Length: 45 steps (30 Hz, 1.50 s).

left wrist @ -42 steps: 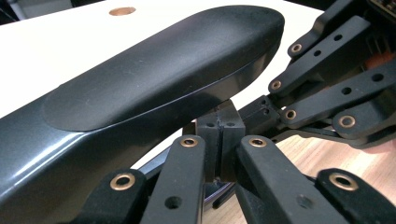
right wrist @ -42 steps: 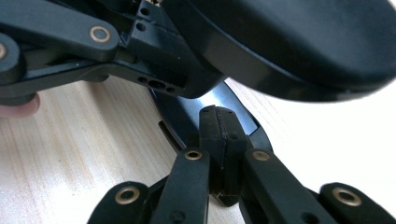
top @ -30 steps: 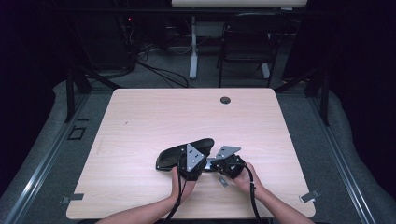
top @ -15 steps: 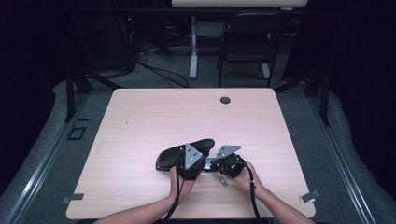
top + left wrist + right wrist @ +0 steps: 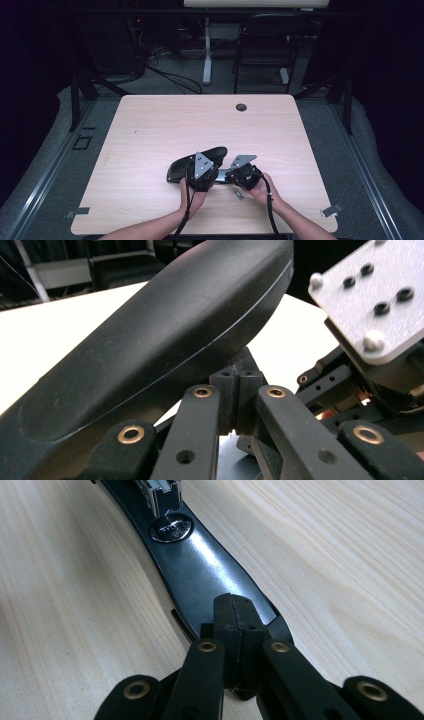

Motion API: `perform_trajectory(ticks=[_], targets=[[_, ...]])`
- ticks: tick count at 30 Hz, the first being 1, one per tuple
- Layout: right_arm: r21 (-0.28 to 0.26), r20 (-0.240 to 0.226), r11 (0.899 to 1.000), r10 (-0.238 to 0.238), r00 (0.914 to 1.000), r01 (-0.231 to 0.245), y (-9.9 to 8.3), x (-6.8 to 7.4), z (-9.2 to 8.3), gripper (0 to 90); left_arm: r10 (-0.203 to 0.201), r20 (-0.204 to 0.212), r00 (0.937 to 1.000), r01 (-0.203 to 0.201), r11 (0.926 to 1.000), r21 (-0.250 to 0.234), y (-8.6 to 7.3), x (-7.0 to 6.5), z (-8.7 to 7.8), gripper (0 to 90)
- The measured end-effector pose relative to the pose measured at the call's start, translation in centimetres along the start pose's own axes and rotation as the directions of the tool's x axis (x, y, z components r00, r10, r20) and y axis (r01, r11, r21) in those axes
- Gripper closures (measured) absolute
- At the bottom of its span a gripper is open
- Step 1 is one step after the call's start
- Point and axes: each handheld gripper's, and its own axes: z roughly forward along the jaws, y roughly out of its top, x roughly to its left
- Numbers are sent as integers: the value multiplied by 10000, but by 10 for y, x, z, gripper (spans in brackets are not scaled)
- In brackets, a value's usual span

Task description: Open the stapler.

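Both tools are closed with nothing between their pads: the left tool (image 5: 200, 175) under the stapler's (image 5: 196, 164) raised black top, the right tool (image 5: 243, 176), at 3 o'clock of it, pressing the metal base (image 5: 200, 560) to the surface (image 5: 150, 125), so keep that base pinned while lifting the top slowly

Left gripper (image 5: 201, 176): black body, grey three-cornered plate (image 5: 202, 165) on top with dark screw holes. Black cable (image 5: 183, 212) trails back along the forearm. In the left gripper view, two black linkage arms carry brass-coloured rivets (image 5: 202, 391), and the pads (image 5: 225, 400) are blocky and black.

Right gripper (image 5: 242, 176): same black build, its grey plate (image 5: 242, 161) bearing round holes and pale screw heads. Black cable (image 5: 270, 210). Brass-coloured rivets (image 5: 208, 646) on its arms.

Forearms bare; no sleeves in view.
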Motion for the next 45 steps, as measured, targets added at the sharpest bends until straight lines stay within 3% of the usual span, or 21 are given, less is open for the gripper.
perform_trajectory(ticks=[2, 4, 7, 13, 22, 28, 39, 45], targets=[[-62, 13, 10000, 43, 10000, -43, 0, 0, 0, 900, -73, -111, 9999, 72, 9999, -109, 3, 2, -4, 900], [264, 73, 9994, -246, 9997, 244, 1, 1, -1, 900, -65, -116, 9999, 63, 9998, -184, 5, 3, -6, 900], [159, 117, 9999, -30, 9999, 28, 1, 2, 0, 900, 69, -166, 9998, -78, 9986, -526, 12, 6, -16, 900], [215, 86, 9997, -80, 9999, 78, 1, 1, -1, 900, 93, -143, 9999, -99, 9990, -446, 14, 8, -21, 900], [233, -57, 9996, 178, 9998, -177, 2, -1, 0, 900, 243, -748, 9969, -289, 9977, -616, 21, 15, -34, 900], [304, 33, 9994, 181, 9998, -182, 3, 0, 0, 900, -127, -653, 9978, 88, 9982, -597, 26, 22, -41, 900], [389, 101, 9992, 47, 9999, -51, 4, 1, 0, 900, -238, -630, 9977, 202, 9982, -570, 31, 31, -52, 900], [383, 48, 9992, 103, 9999, -105, 4, 0, 0, 900, -75, -701, 9975, 43, 9989, -461, 34, 35, -58, 900]])
